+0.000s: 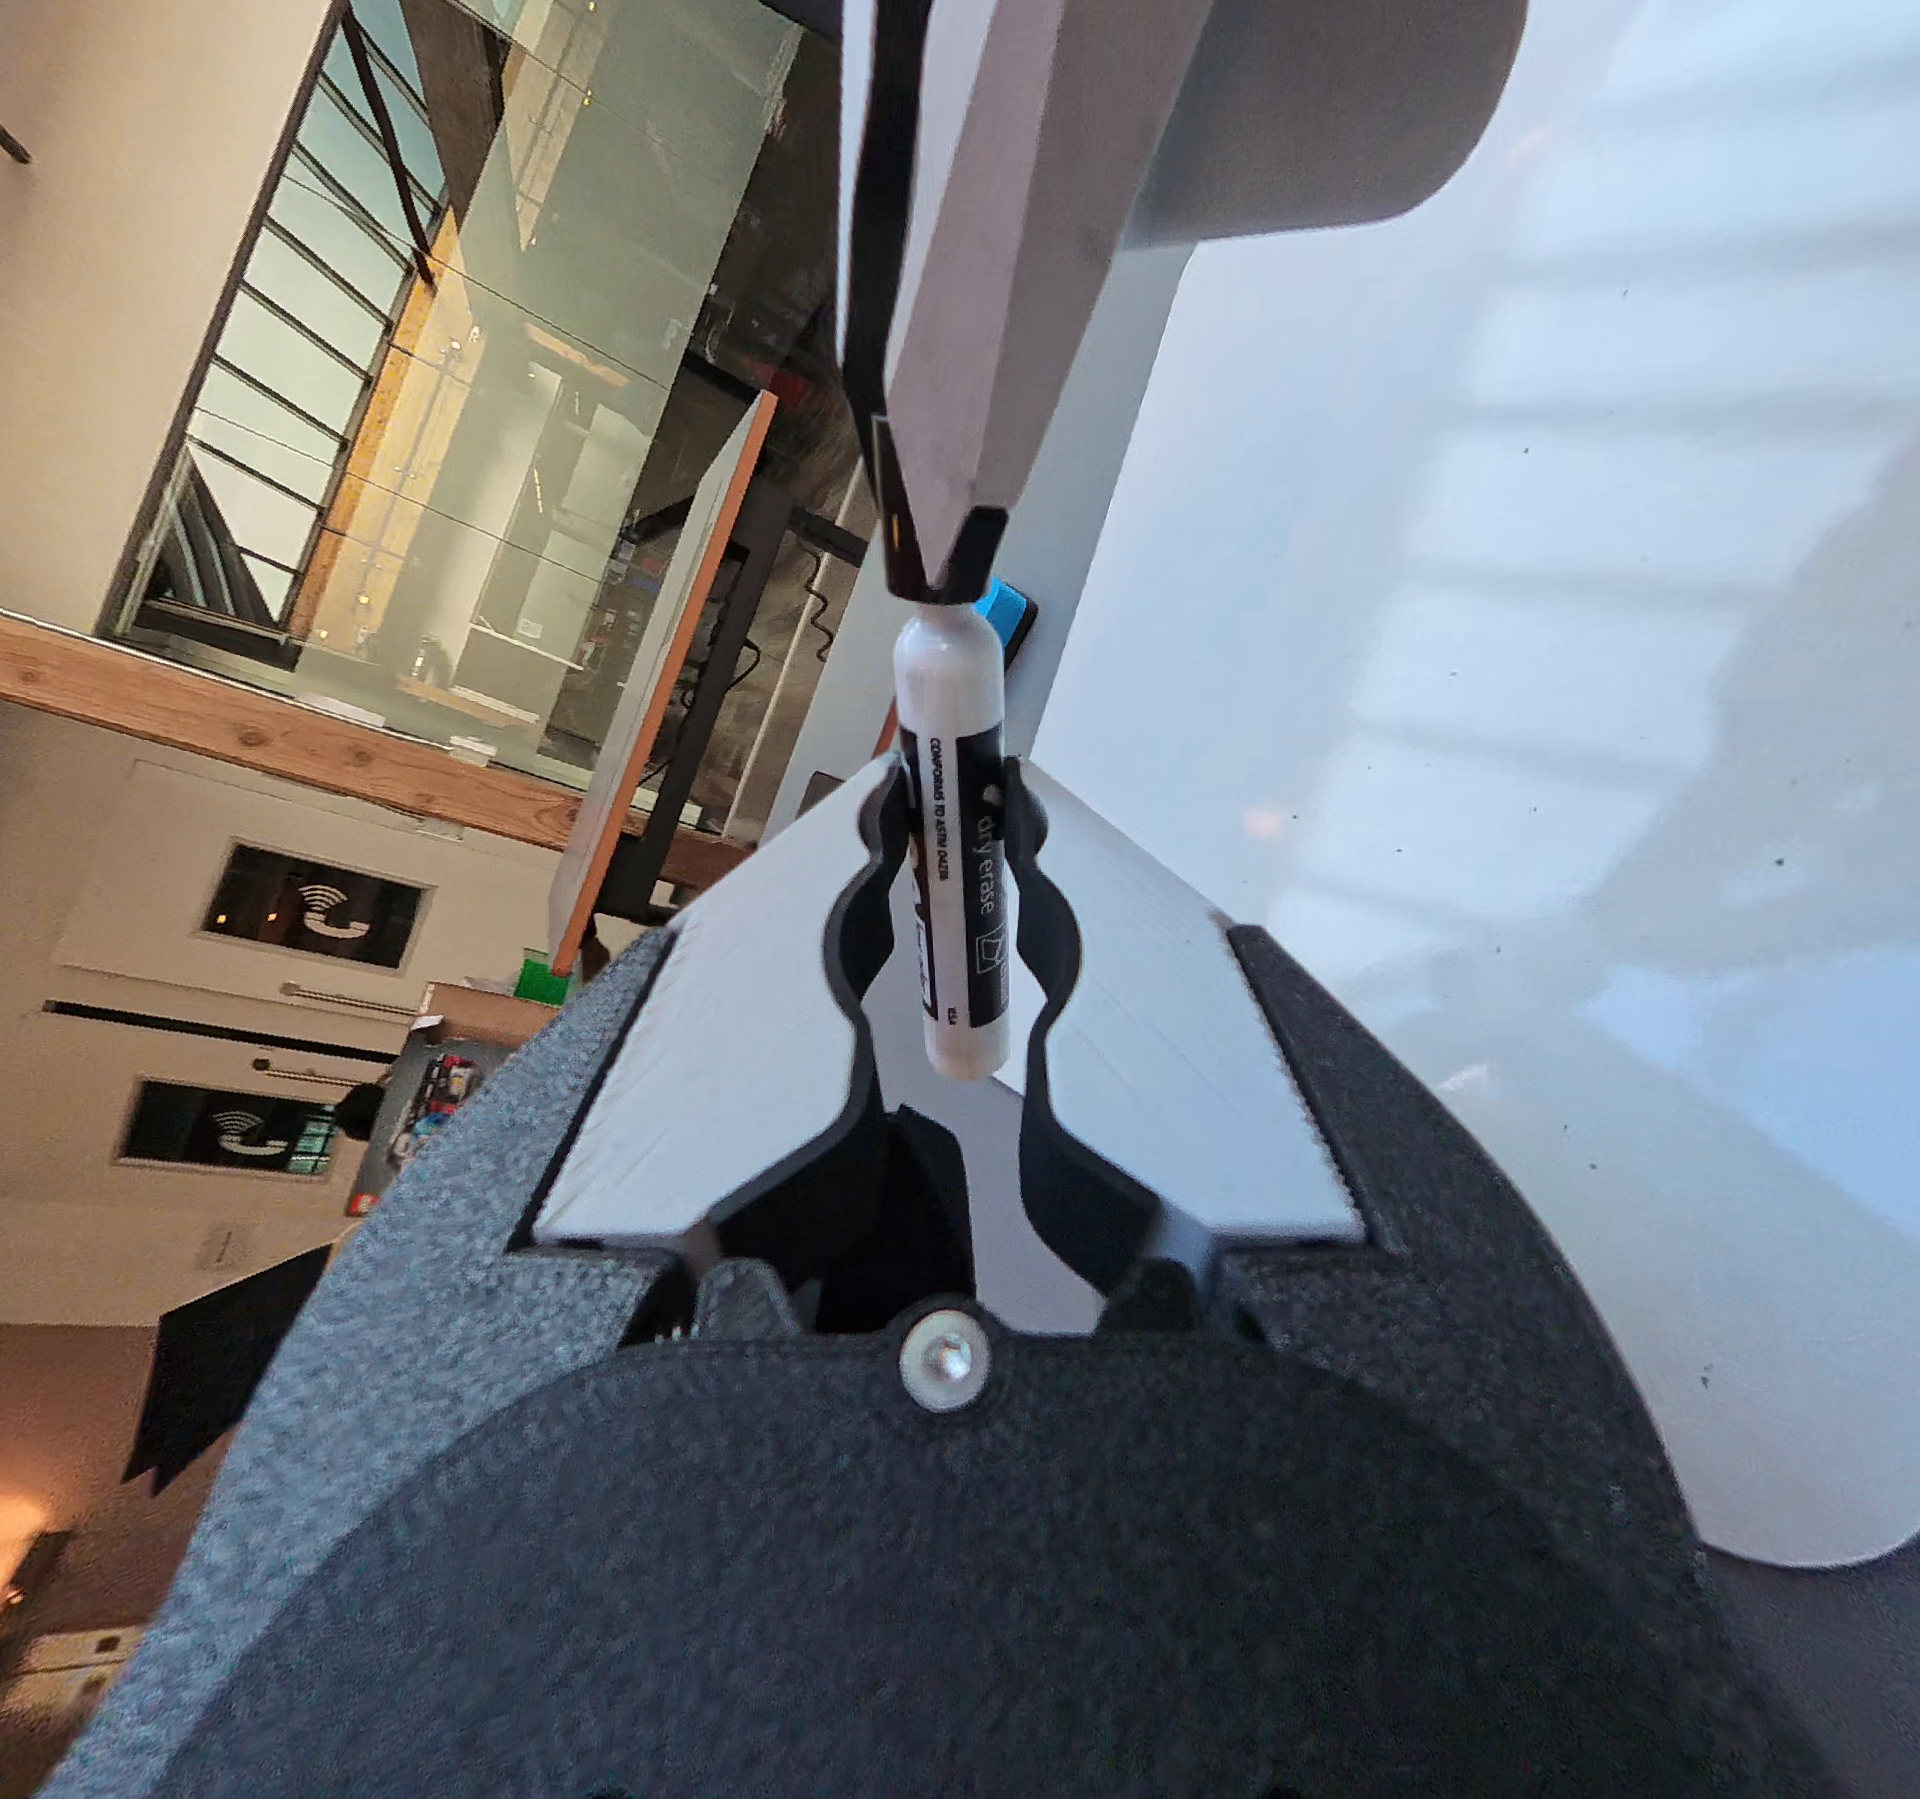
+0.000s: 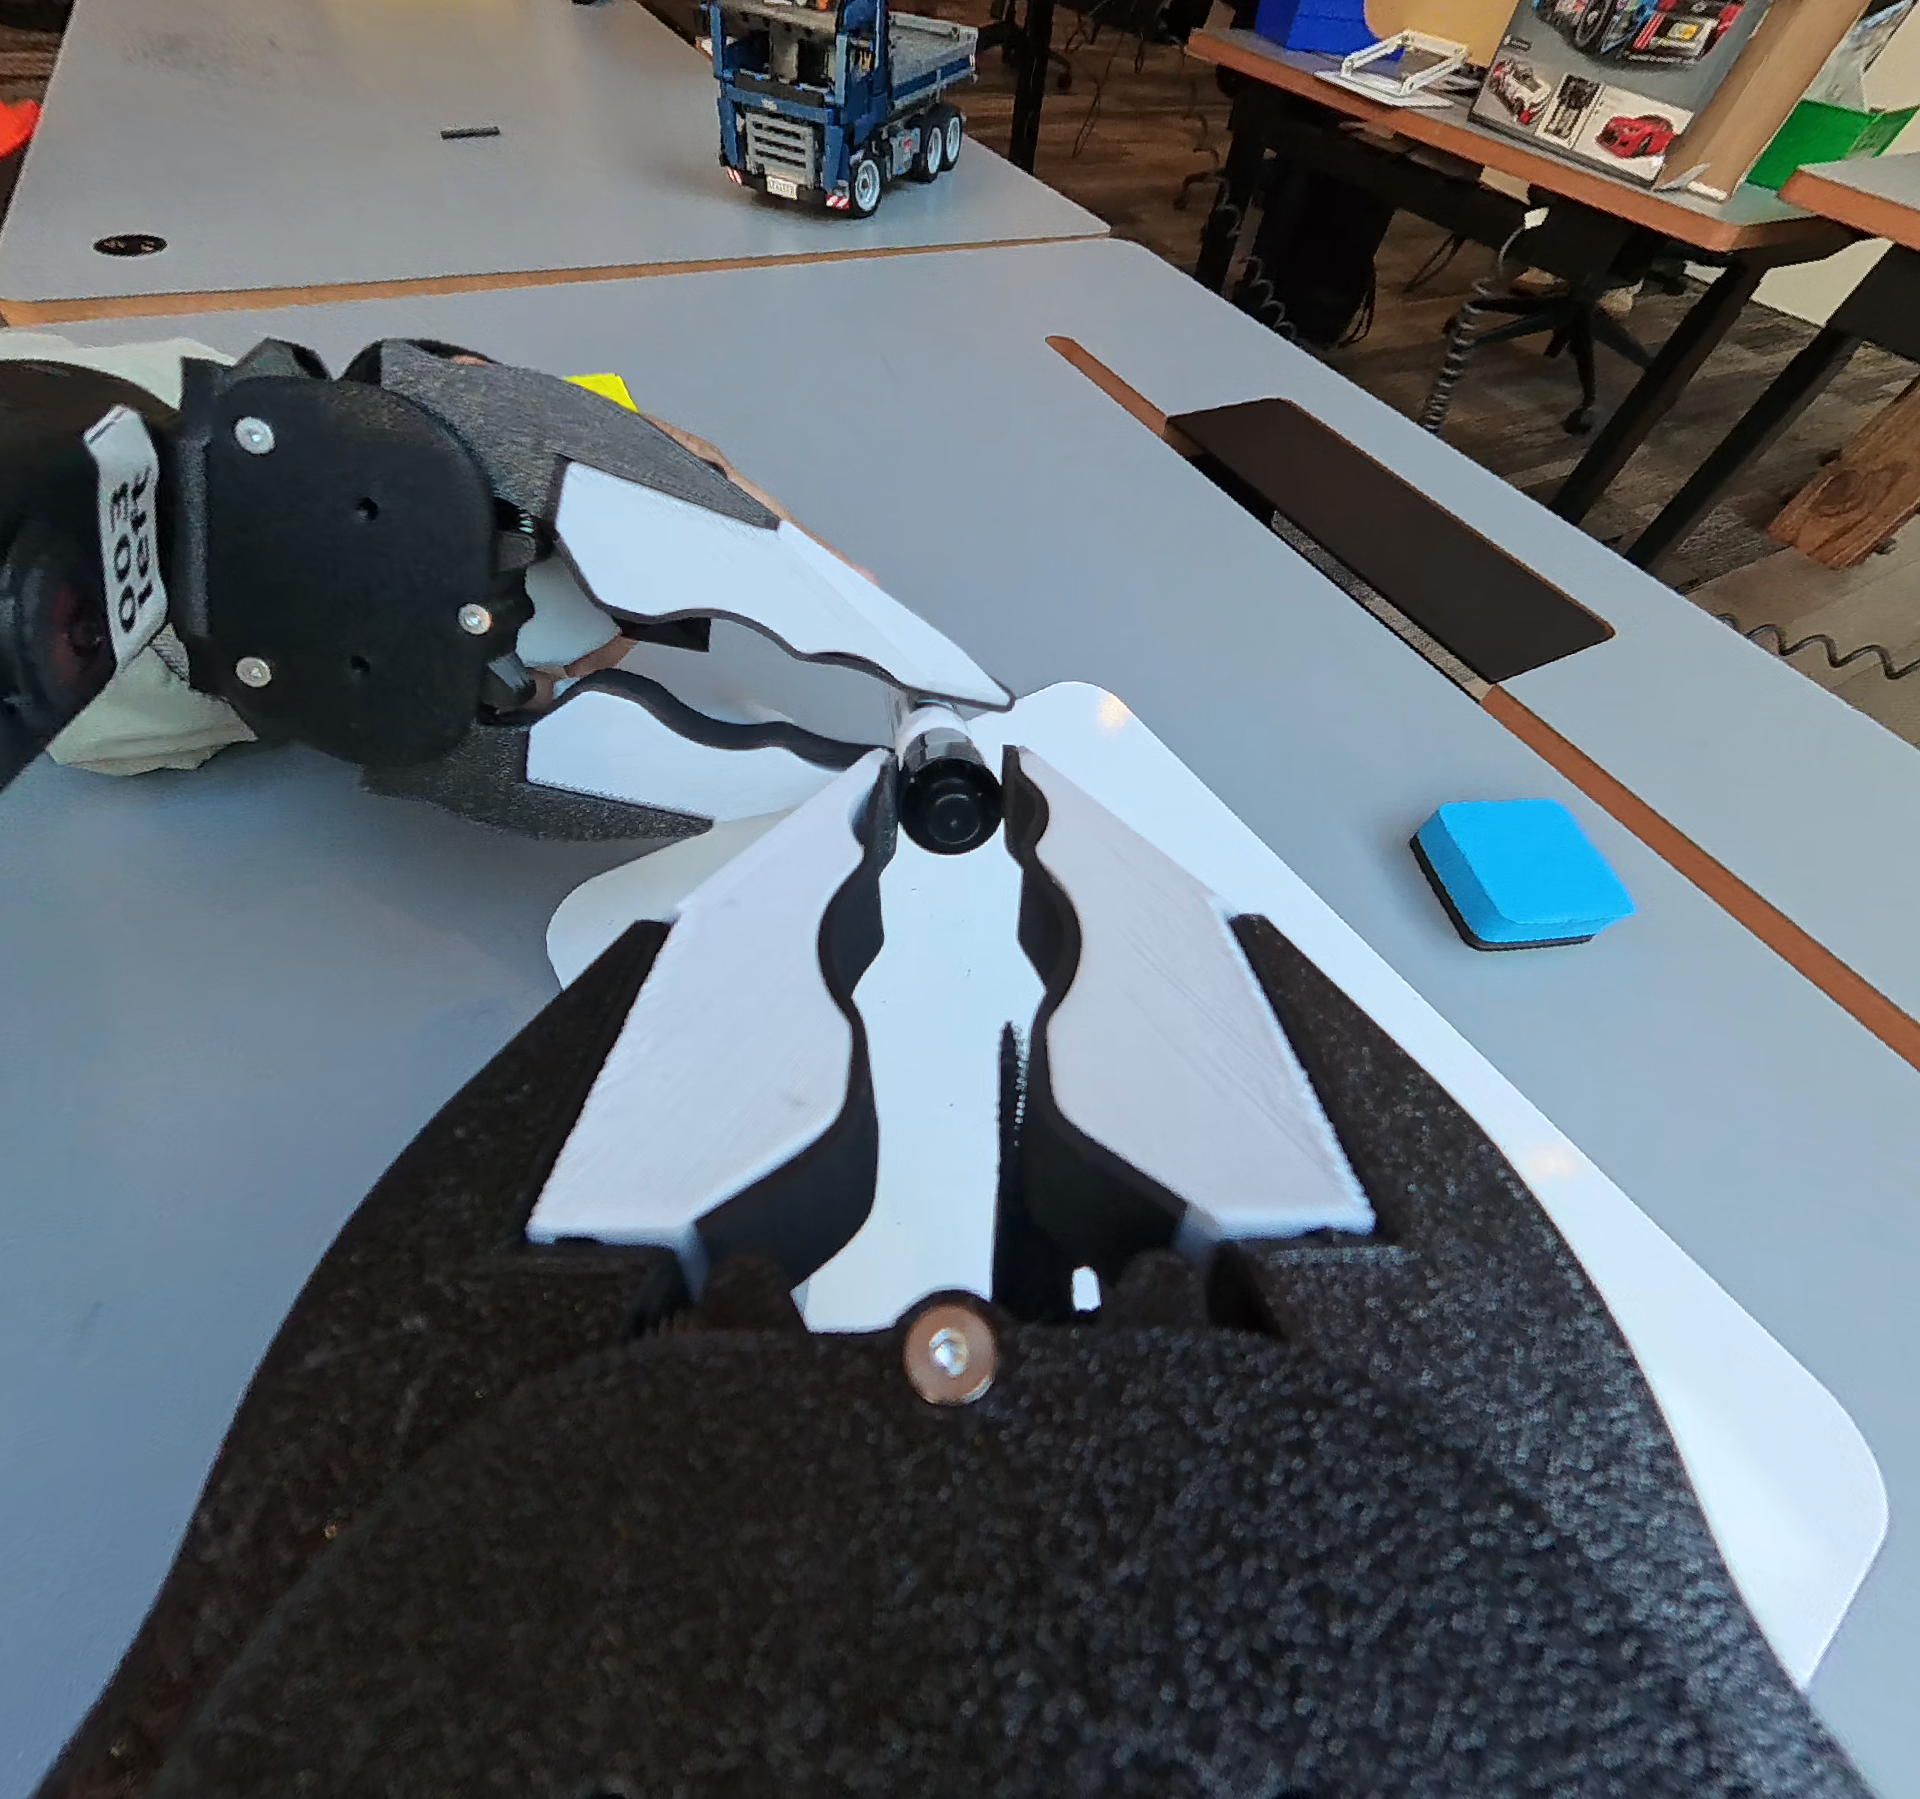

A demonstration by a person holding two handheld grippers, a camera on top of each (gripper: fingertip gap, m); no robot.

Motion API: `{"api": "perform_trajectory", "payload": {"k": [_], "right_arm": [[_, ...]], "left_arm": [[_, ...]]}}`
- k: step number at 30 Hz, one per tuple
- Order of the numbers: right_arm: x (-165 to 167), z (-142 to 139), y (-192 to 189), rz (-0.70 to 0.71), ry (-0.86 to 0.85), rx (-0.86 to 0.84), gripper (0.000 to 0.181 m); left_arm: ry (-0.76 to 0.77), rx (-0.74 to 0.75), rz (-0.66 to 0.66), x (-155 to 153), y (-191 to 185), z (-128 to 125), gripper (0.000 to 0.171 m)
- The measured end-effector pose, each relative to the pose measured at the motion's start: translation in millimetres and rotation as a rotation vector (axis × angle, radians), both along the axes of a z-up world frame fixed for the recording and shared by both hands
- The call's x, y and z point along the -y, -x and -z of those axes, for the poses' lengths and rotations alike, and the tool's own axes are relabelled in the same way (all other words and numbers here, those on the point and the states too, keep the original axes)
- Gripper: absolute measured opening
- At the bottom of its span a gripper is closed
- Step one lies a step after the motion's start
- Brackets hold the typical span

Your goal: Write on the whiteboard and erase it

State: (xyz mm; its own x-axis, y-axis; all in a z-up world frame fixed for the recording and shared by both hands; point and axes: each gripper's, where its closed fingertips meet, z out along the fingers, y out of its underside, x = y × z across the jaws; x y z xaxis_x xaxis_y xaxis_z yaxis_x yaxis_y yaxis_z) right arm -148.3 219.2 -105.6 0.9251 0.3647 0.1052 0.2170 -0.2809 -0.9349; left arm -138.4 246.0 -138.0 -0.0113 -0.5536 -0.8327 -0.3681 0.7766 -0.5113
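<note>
Two grippers are sharing one dry-erase marker [image 1: 951, 856] above the small whiteboard [image 2: 1558, 1261]. Left gripper [image 1: 954, 783] is pinching its labelled barrel; right gripper [image 2: 948, 773] is clamping the black cap end. Marker appears light, rigid, smooth-sided. Blue eraser [image 2: 1522, 871] is lying beside the whiteboard.

Both wrist cameras are looking closely along their own fingers. They are sharing the marker [image 1: 953, 845] [image 2: 940, 783], whiteboard [image 1: 1558, 606] [image 2: 1558, 1282] and blue eraser [image 1: 1006, 611] [image 2: 1519, 871], from crossing directions.
</note>
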Motion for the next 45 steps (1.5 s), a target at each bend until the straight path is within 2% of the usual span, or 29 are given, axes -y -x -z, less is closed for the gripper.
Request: {"api": "perform_trajectory", "payload": {"k": [4,8,11,14,16,19,20,21,23,25,28,29,31,32,33,34,36,41,45], "right_arm": [[1.8,-5.0,2.1,-0.002,-0.013,0.018,0.02],[5.8,-16.3,5.3,-0.031,-0.049,-0.027,0.032],[8.4,-25.6,-0.2,-0.035,-0.098,-0.046,0.039],[13.0,-36.0,-1.6,-0.089,-0.126,-0.182,0.05],[12.9,-26.2,-0.7,-0.133,-0.078,-0.233,0.059],[2.0,15.7,9.4,-0.141,0.082,-0.215,0.066],[-0.5,23.2,17.8,-0.156,0.104,-0.219,0.066],[-3.6,25.8,23.6,-0.158,0.1,-0.223,0.057],[-7.4,25.1,32.5,-0.175,0.083,-0.247,0.042],[-5.7,22.4,41.3,-0.221,0.086,-0.293,0.019],[-3.8,20.7,44.0,-0.231,0.091,-0.32,0.018],[-3.0,17.0,44.2,-0.234,0.076,-0.338,0.018],[-1.3,12.7,44.7,-0.245,0.068,-0.361,0.018],[-0.8,14.9,45.3,-0.248,0.082,-0.355,0.018],[-0.8,17.5,46.1,-0.249,0.091,-0.35,0.018],[-0.2,21.2,48.1,-0.253,0.108,-0.345,0.018],[0.4,25.4,52.3,-0.262,0.124,-0.333,0.018],[1.9,29.4,57.3,-0.275,0.144,-0.304,0.018],[4.0,30.1,57.2,-0.283,0.145,-0.306,0.018]], "left_arm": [[0.105,-0.009,0.033,6.3,-1.7,2.4,0.017],[0.269,-0.009,0.061,10.4,-2.6,0.7,0.017],[0.461,-0.004,0.111,15.6,-1.9,-4.4,0.017],[0.762,-0.004,0.197,23.8,0.4,-13.4,0.017],[0.945,0.016,0.257,25.2,2.7,-23.3,0.017],[1.164,0.048,0.337,26.9,6.0,-38.1,0.017],[1.212,0.059,0.366,28.6,7.2,-42.7,0.017],[1.249,0.063,0.393,31.1,8.6,-46.3,0.017],[1.298,0.074,0.432,35.2,10.8,-52.6,0.017],[1.324,0.076,0.455,38.7,12.2,-56.6,0.017],[1.26,0.061,0.477,42.4,13.8,-58.0,0.018],[1.258,0.068,0.479,42.5,14.1,-60.5,0.024],[1.25,0.093,0.464,38.3,13.8,-66.0,0.06],[1.243,0.12,0.454,34.2,14.2,-70.5,0.068],[1.245,0.157,0.464,31.0,16.1,-77.7,0.068],[1.259,0.189,0.484,29.3,19.0,-85.6,0.068],[1.29,0.241,0.531,27.4,25.5,-99.2,0.055],[1.305,0.265,0.57,24.7,32.0,-103.2,0.018],[1.302,0.225,0.588,29.1,33.7,-100.9,0.017]]}}
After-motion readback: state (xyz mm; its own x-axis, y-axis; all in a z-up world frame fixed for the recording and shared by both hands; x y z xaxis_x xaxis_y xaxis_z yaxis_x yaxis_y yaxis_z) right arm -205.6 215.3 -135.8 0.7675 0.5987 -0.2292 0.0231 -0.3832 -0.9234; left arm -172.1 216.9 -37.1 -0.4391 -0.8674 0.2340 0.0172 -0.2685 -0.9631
